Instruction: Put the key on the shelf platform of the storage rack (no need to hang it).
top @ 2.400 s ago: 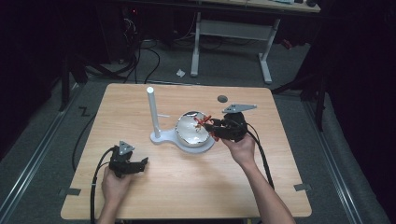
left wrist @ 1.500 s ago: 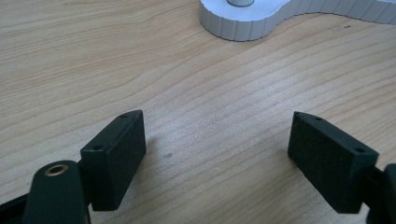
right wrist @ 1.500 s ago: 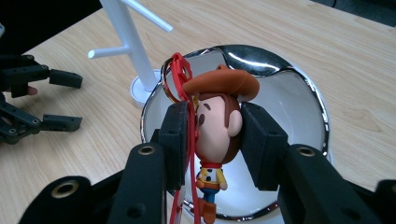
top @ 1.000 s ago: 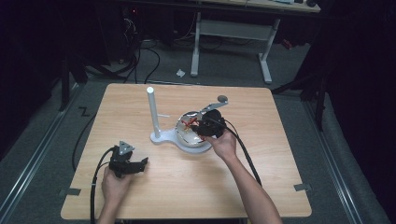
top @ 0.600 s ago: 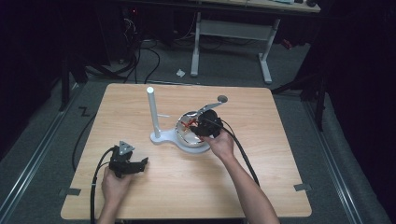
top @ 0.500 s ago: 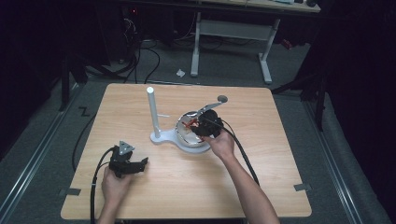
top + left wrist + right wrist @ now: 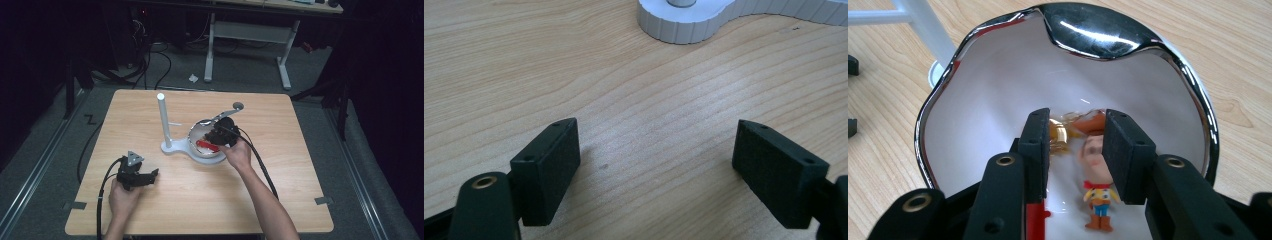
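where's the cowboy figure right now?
In the right gripper view the cowboy figure lies inside the white bowl, between the right gripper fingers. In the high view that bowl sits mid-table, right of the white post.

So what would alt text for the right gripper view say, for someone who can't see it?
Two black jaws of the right tool reach into a white bowl with a wavy chrome rim, partly closed around the head of a small cowboy figurine lying inside. The bowl sits on a light wooden table, with a white stand behind it.
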`<state>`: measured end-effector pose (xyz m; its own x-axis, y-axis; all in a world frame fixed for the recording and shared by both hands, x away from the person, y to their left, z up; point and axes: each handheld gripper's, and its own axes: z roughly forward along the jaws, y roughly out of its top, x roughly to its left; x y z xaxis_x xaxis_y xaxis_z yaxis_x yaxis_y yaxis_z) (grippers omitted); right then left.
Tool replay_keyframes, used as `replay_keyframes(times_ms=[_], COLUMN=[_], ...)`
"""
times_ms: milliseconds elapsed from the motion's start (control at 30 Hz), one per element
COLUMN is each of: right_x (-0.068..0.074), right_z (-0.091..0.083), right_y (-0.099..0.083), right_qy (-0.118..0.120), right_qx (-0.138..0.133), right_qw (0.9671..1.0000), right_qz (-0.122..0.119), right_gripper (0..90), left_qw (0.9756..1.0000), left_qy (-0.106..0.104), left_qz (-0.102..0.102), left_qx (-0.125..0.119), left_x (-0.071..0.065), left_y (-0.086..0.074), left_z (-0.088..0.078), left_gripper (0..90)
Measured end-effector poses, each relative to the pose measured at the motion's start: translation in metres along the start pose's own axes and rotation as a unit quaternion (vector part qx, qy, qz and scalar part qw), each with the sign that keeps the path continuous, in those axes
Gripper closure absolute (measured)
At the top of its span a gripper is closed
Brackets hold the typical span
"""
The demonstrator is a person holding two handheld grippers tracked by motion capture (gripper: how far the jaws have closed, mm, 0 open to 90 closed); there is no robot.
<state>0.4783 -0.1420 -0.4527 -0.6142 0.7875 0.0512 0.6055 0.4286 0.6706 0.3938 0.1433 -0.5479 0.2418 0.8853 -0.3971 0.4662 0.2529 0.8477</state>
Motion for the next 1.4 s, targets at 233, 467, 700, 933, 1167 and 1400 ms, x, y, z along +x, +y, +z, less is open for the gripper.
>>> replay_keyframes(times_ms=[233, 467, 700, 933, 1167, 1400], right_x=[-0.002, -0.003, -0.009, -0.014, -0.017, -0.018], right_z=[-0.008, -0.021, -0.036, -0.044, -0.057, -0.069], right_y=[-0.003, -0.004, -0.009, -0.013, -0.016, -0.02], right_qy=[0.01, 0.011, 0.013, 0.011, 0.014, 0.011], right_qx=[-0.011, -0.032, -0.06, -0.068, -0.083, -0.092], right_qw=[0.9999, 0.9994, 0.9979, 0.9974, 0.9961, 0.9953], right_qz=[0.003, -0.002, 0.02, 0.023, 0.026, 0.027], right_gripper=[56.5, 51.7, 47.1, 45.9, 47.0, 48.2], left_qw=[1.0, 1.0, 1.0, 1.0, 1.0, 1.0], left_qy=[0.0, 0.0, 0.0, 0.0, 0.0, 0.0], left_qz=[0.0, 0.0, 0.0, 0.0, 0.0, 0.0], left_qx=[0.0, 0.0, 0.0, 0.0, 0.0, 0.0], left_x=[0.0, 0.0, 0.0, 0.0, 0.0, 0.0], left_y=[0.0, 0.0, 0.0, 0.0, 0.0, 0.0], left_z=[0.0, 0.0, 0.0, 0.0, 0.0, 0.0], left_gripper=[19.6, 19.6, 19.6, 19.6, 19.6, 19.6])
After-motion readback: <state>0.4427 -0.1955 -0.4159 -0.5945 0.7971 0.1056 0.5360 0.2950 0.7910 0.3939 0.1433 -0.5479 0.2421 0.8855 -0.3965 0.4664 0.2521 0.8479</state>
